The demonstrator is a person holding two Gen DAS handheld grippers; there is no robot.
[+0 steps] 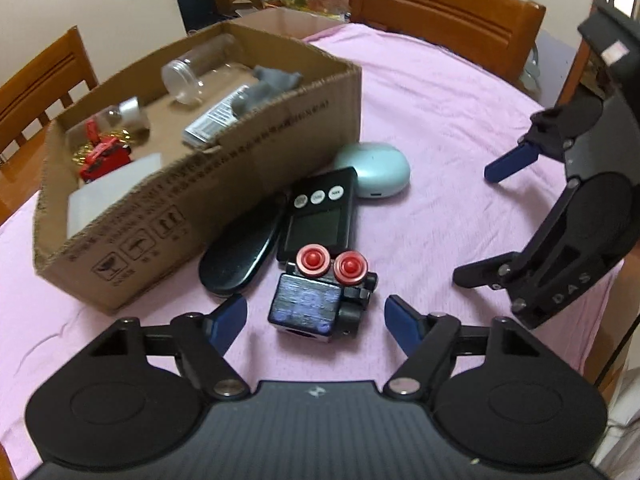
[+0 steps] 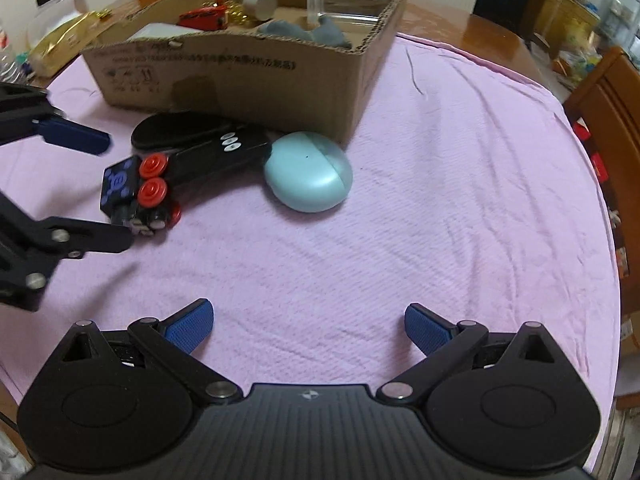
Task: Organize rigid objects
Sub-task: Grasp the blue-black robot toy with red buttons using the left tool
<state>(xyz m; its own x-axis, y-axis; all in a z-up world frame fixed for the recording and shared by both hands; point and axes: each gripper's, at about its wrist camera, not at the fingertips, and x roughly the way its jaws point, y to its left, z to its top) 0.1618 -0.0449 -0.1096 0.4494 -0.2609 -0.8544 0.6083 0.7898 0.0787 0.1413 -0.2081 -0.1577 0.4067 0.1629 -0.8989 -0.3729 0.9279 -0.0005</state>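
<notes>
The left hand-held gripper (image 1: pixel 316 316) is spread wide around the black block with red knobs (image 1: pixel 320 292) on the desk (image 1: pixel 440 120). The right hand-held gripper (image 2: pixel 308 324) gapes too, grasping nothing, near the cardboard box (image 2: pixel 240 76).

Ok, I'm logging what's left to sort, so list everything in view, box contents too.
Cardboard box: 1, brown, left on pink cloth.
Clear jar: 1, lying in box.
Small bottle: 1, silver cap, in box.
Red toy: 1, in box.
Grey cloth: 1, in box.
Black oval case: 1, beside box.
Timer: 1, black, three buttons.
Mint case: 1, near box corner.
Black block with red knobs: 1.
Wooden chairs: 2 visible.
Left gripper: open, straddling block.
Right gripper: open, empty.
</notes>
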